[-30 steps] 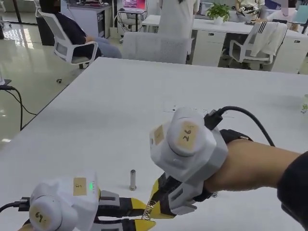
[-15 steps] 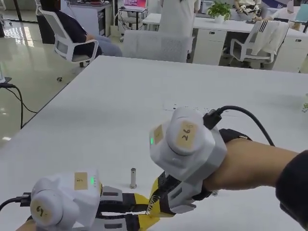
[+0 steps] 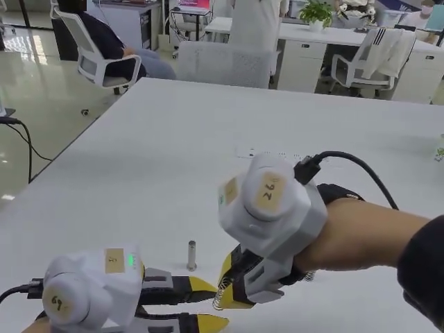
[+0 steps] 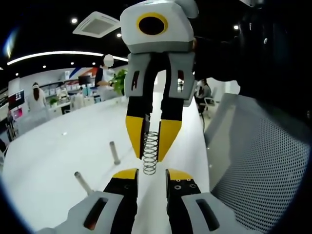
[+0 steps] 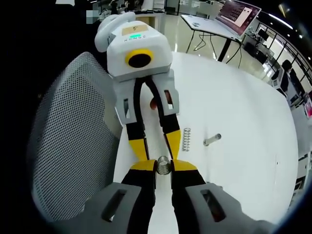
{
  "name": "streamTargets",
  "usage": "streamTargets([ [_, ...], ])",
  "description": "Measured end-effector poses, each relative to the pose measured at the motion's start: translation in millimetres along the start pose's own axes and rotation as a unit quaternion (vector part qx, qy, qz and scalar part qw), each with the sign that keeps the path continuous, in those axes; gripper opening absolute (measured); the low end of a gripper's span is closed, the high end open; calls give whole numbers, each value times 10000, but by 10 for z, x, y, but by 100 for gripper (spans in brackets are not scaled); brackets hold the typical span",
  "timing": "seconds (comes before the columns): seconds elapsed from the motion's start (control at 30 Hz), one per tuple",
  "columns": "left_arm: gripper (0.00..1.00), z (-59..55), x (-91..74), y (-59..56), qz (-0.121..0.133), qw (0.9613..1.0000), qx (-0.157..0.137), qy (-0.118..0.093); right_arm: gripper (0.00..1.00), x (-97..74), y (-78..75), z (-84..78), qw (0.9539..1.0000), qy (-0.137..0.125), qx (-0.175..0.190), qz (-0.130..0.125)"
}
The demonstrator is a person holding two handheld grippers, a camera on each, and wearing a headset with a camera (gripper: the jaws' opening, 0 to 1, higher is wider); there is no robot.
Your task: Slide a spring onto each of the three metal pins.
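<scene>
So from where I'm standing this looks like the very start of the job, nothing's actually done yet. The right gripper (image 4: 152,146) comes down from the top of the left gripper view with its yellow tips pinched on the held spring (image 4: 150,158), which hangs straight down in the middle of the frame, lower end just above the other tool's tips. The left gripper (image 5: 158,148) has its jaws spread with nothing between them; in the right gripper view they point down at the coil from above, one tip either side of it. Both pins I can make out are bare: the upright pin (image 4: 114,152) stands left of centre in the left gripper view, and a second pin (image 4: 83,182) sits further down and left, looking tilted, though the fisheye could be doing that. Not one coil on either. There's also a loose spring (image 5: 185,139) lying flat on the white table (image 3: 208,139), just right of centre in the right gripper view, waiting its turn. My read: first spring is picked up and maybe being lined up or passed across, and all three pins are left to do.
</scene>
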State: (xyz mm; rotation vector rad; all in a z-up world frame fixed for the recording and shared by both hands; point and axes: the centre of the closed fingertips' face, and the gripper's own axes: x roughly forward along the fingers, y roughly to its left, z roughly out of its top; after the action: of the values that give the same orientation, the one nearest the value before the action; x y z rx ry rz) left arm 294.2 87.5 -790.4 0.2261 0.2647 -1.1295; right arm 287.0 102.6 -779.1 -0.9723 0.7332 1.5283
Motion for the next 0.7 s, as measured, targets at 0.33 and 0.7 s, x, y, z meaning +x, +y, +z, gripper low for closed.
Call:
streamTargets([
  [0.33, 26, -72, -96, 77, 192, 9996, -182, 24, 8, -41, -63, -72, 9999, 62, 66, -74],
  [0.7, 36, -139, -235, 183, 480, 9982, -366, 11, 8, -118, -158, -166, 9996, 100, 192, -165],
])
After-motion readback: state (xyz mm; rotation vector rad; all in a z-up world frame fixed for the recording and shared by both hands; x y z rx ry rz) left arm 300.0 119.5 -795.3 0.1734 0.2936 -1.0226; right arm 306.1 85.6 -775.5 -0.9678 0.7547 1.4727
